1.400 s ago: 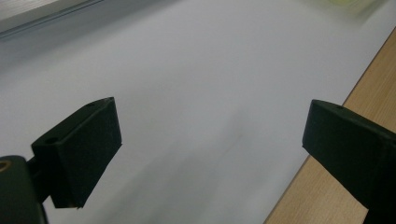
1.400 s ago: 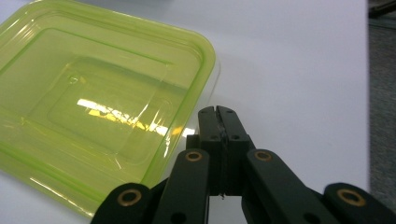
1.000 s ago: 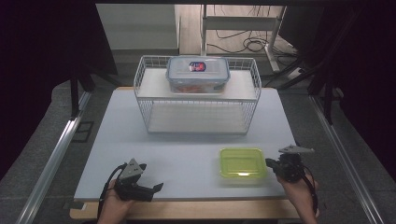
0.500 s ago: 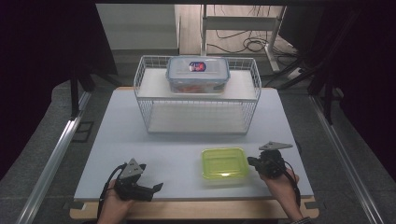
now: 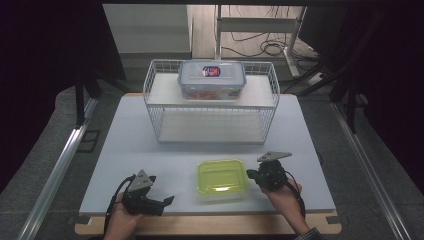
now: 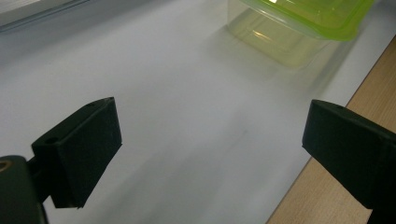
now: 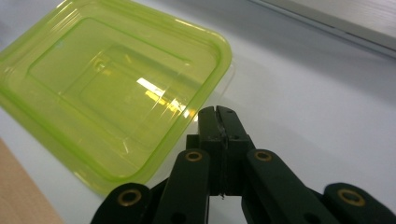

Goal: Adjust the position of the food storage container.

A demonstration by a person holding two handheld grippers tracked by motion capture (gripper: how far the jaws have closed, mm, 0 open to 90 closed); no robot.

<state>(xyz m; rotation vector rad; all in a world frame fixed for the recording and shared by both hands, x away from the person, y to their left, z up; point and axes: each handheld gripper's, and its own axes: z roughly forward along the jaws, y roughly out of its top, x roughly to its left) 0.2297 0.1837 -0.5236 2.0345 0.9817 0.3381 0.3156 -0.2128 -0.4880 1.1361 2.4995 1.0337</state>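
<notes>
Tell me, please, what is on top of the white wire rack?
A clear lidded container stands on the top shelf of the wire rack. Its lid bears a red and blue label; something orange shows through the wall, but the contents cannot be identified.

— What sits at the far edge of the tabletop [image 5: 130,145]?
— A wire rack [image 5: 212,107], centred there. On its upper shelf, toward the middle, rests a lidded container [image 5: 212,80].
— And toward the near edge?
— A shallow tub [image 5: 222,177], a little right of centre, directly on the tabletop, well in front of the rack.
— Where are the grippers?
— The right gripper [image 5: 254,175] lies just right of the tub, its tips at the tub's right rim; whether they touch it cannot be told. The left gripper [image 5: 167,201] rests close to the near-left corner, left of the tub and apart from it, pointing toward it.
</notes>
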